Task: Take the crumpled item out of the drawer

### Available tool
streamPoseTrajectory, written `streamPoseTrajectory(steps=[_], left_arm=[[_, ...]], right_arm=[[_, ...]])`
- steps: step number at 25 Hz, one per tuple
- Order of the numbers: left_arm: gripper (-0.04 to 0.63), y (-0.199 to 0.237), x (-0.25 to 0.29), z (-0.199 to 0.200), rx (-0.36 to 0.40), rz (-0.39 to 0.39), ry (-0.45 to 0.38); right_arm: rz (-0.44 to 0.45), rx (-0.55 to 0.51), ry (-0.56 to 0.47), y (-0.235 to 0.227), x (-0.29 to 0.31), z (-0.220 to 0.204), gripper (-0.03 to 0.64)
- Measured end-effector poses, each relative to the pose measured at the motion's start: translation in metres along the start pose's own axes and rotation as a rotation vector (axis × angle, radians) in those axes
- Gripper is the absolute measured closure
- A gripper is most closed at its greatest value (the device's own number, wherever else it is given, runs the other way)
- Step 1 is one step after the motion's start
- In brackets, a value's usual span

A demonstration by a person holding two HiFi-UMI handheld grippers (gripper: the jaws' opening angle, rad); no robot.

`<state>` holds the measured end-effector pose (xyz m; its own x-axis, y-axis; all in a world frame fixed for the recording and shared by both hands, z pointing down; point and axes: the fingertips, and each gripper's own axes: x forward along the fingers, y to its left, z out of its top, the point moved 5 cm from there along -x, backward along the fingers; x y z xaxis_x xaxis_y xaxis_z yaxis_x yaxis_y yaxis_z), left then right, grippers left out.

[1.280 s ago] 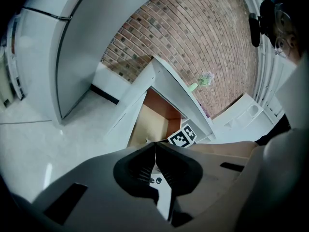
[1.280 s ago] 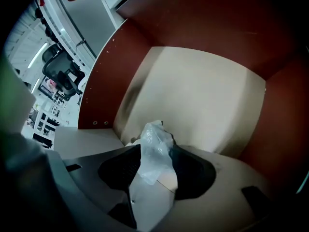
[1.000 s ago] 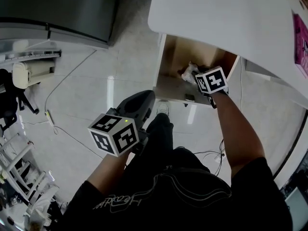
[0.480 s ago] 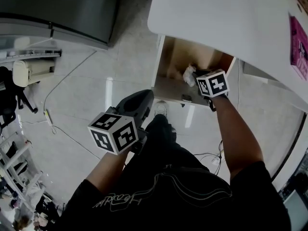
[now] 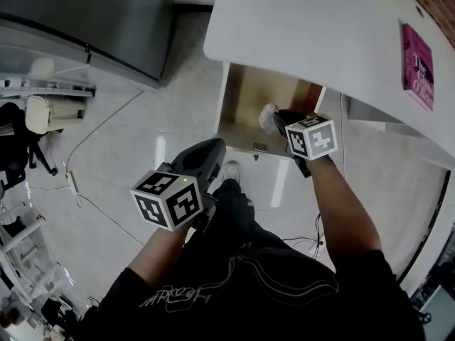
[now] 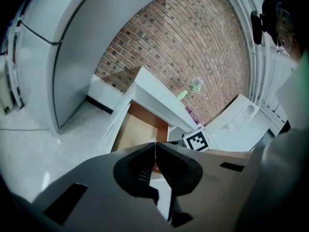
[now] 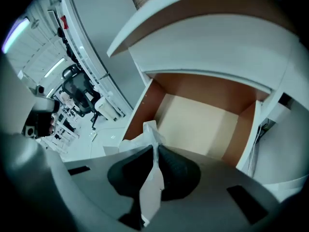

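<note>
The wooden drawer (image 5: 238,94) stands pulled out from under the white desk (image 5: 306,27). My right gripper (image 5: 279,119) hovers over its front right part; its jaws are closing, and the pads pinch the white crumpled paper (image 5: 268,115). In the right gripper view the paper (image 7: 148,135) sticks up between the fingertips of the right gripper (image 7: 155,150), above the bare drawer floor (image 7: 203,122). My left gripper (image 5: 212,150) hangs over the floor in front of the drawer. Its jaws are shut with nothing between them, as seen on the left gripper (image 6: 155,146) in its own view.
A pink book (image 5: 417,66) lies on the desk's right part. A grey cabinet (image 5: 92,13) stands at the back left, an office chair (image 5: 43,112) to the left. A cable (image 5: 85,190) runs over the tiled floor. The person's shoe (image 5: 231,169) is below the drawer front.
The right gripper's jaws have closed on the crumpled paper and raised it off the drawer floor. The left gripper has hardly moved.
</note>
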<state>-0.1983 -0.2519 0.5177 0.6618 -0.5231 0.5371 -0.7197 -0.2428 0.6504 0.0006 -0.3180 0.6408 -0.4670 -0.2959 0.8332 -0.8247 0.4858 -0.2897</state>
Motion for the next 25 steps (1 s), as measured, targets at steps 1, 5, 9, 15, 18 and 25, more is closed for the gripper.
streamPoseTrajectory(steps=[1,5,9,15,18,25], left_arm=[[0.572,-0.008,-0.003,-0.002,0.003,-0.006,0.002],[0.572,-0.044,-0.020,-0.002,0.037,-0.014,-0.008],[0.572,-0.086,-0.042,-0.004,0.078,-0.029,-0.027],[0.572,-0.154,-0.072,-0.011,0.142,-0.065,-0.051],[0.572,-0.190,-0.084,-0.016,0.168,-0.102,-0.049],[0.572,-0.268,-0.133,-0.015,0.265,-0.178,-0.143]], right_arm=[[0.008,-0.005,-0.024,0.004,-0.013,0.004,0.555],[0.043,-0.003,-0.138,0.019,-0.071,0.014,0.555],[0.065,-0.004,-0.240,0.038,-0.134,0.012,0.556],[0.115,-0.048,-0.374,0.071,-0.226,-0.002,0.555],[0.128,-0.053,-0.448,0.082,-0.270,-0.009,0.555],[0.161,-0.087,-0.598,0.121,-0.370,-0.032,0.555]])
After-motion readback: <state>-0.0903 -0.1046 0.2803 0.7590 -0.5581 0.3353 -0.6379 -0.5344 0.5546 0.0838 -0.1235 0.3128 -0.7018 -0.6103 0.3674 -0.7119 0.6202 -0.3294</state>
